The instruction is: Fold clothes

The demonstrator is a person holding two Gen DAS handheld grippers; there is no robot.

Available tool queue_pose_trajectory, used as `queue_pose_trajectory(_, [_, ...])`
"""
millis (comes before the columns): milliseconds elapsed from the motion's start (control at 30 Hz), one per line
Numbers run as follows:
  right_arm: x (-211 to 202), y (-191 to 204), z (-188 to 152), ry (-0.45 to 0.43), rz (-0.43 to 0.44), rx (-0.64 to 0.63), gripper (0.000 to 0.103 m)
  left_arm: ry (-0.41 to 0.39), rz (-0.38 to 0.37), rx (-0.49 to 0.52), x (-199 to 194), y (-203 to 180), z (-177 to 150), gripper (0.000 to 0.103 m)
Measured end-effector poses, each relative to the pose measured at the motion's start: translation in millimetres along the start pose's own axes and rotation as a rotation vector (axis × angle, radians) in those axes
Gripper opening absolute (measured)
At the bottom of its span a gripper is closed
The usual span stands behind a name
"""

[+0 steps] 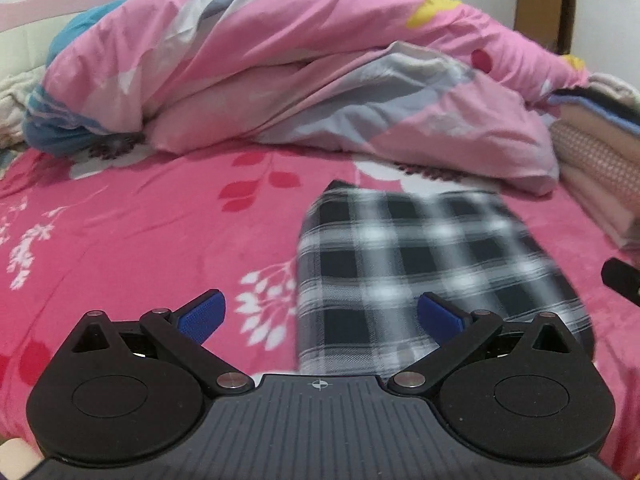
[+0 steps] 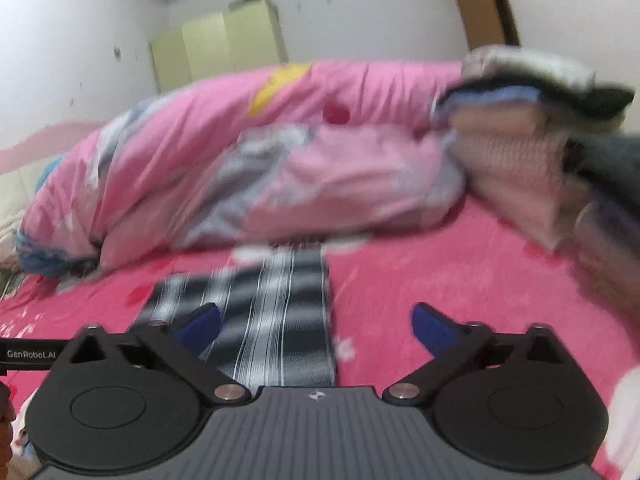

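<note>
A black-and-white plaid garment [image 1: 424, 268] lies flat on the pink floral bedsheet [image 1: 140, 240]. My left gripper [image 1: 322, 316] hovers over its near left edge, open, with nothing between the blue pads [image 1: 202, 314]. In the right wrist view the same plaid garment [image 2: 256, 312] lies ahead and to the left. My right gripper [image 2: 316, 324] stands open over the garment's right edge, and its blue fingertips [image 2: 430, 326] hold nothing. The picture is blurred by motion.
A bunched pink duvet [image 1: 300, 72] fills the back of the bed. A stack of folded clothes [image 2: 532, 152] sits at the right. A pale green wardrobe [image 2: 220, 40] stands against the far wall. The right gripper's black edge [image 1: 622, 280] shows at the left wrist view's right border.
</note>
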State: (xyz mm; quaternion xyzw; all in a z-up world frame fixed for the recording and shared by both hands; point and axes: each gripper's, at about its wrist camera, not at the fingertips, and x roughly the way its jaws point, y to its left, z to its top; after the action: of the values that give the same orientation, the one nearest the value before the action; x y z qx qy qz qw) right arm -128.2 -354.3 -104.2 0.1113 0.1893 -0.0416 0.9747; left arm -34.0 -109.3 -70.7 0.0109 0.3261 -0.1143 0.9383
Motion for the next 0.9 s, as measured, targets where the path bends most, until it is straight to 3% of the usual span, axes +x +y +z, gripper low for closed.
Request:
queue_pose_trajectory(133, [-6.8, 3.6, -2.1, -0.073, 0.003, -0.046, 0.103, -0.027, -0.006, 0.007, -10.6, 4.0, 2.6, 0.103])
queue_pose_trajectory(433, [-20.6, 18.6, -8.1, -0.133, 0.09, -0.024, 0.103, -0.245, 0.158, 0.0, -95.4, 53.3, 25.1, 0.103])
queue_pose_trajectory(533, [-22.6, 29.5, -8.9, -0.136, 0.108, -0.037, 0.103, -0.247, 0.184, 0.045, -101.4, 65.0, 28.0, 0.103])
queue_pose_trajectory(633, [-21.6, 36.5, -9.1, -0.119, 0.117, -0.044, 0.103, -0.145, 0.127, 0.095, -73.5, 64.5, 20.9, 0.103])
queue_pose_trajectory(733, [-21.4, 37.5, -7.2, -0.117, 0.098, -0.045, 0.103, -0.096, 0.004, 0.053, -42.5, 60.2, 6.3, 0.103])
queue_pose_trajectory(900, [-21.1, 29.9, -3.8, -0.119, 0.062, -0.022, 0.103, -0.119, -0.06, 0.09, -19.6, 46.6, 0.9, 0.103])
